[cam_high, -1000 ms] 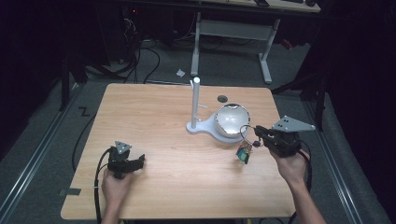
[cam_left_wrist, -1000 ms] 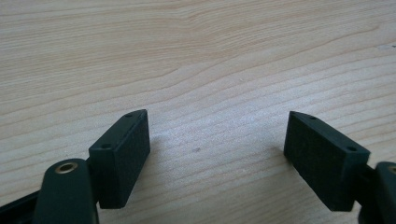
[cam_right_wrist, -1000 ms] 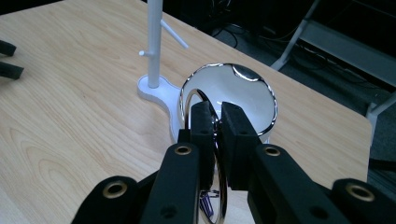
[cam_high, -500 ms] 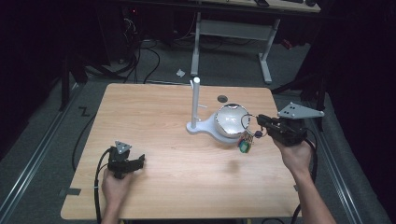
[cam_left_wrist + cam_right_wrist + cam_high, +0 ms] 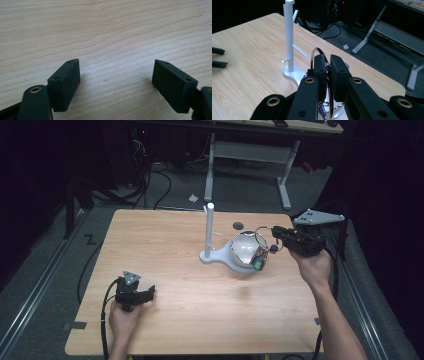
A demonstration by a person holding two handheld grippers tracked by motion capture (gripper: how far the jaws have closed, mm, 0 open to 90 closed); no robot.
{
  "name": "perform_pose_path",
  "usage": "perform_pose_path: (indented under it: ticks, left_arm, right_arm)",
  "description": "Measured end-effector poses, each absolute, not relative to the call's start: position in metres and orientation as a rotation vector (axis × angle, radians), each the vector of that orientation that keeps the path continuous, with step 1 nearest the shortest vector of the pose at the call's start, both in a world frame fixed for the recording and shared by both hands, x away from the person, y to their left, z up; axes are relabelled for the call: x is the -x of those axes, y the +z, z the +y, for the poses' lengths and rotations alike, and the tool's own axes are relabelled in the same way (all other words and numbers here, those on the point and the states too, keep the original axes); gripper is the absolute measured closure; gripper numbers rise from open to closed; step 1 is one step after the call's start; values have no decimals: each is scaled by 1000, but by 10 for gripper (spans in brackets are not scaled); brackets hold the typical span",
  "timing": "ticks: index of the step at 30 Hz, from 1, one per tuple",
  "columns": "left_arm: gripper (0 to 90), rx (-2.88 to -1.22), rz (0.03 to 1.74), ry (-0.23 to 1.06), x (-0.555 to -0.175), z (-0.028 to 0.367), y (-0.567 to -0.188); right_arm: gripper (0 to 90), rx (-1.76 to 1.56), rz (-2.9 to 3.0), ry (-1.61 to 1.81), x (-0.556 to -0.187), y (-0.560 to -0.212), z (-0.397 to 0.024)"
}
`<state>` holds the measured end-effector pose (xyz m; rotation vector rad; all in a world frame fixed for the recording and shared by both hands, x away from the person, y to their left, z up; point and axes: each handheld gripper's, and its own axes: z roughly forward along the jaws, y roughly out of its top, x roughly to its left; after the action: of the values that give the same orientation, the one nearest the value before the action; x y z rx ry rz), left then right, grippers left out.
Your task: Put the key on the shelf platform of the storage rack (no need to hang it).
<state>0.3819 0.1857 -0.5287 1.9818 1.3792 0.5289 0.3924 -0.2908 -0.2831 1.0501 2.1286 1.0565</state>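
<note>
Pinching a metal key ring point(image 5: 325, 75) between closed jaws, the right gripper point(image 5: 278, 234) hangs at three o'clock of the white stand point(image 5: 210, 232), charms dangling. The left gripper point(image 5: 145, 294) rests wide open on the table point(image 5: 165, 245).

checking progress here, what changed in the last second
The right tool, shut on the metal key ring, carried it with its dangling charms from over the bare table up and away from the person, to above the white bowl at the foot of the white peg stand. The left tool stayed open, low over the wood; the stand did not move.
</note>
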Motion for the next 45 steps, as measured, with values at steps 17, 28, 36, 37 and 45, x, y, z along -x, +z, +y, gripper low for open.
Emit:
perform_pose_path:
  ticks: [17,28,36,37,45]
  left_arm:
    - [230,-1981,1380,524,-382,186,-529]
    - [230,-1980,1380,523,-382,186,-529]
    - [229,-1980,1380,522,-382,186,-529]
    - [229,-1980,1380,523,-382,186,-529]
    - [230,-1981,1379,525,-382,186,-529]
  right_arm:
    - [845,-1151,2103,1059,-436,-298,-285]
    - [844,-1192,2123,1030,-453,-319,-279]
    - [844,-1212,2150,1006,-460,-337,-275]
    - [844,-1215,2152,1005,-460,-338,-274]
    - [843,-1229,2172,1016,-464,-351,-273]
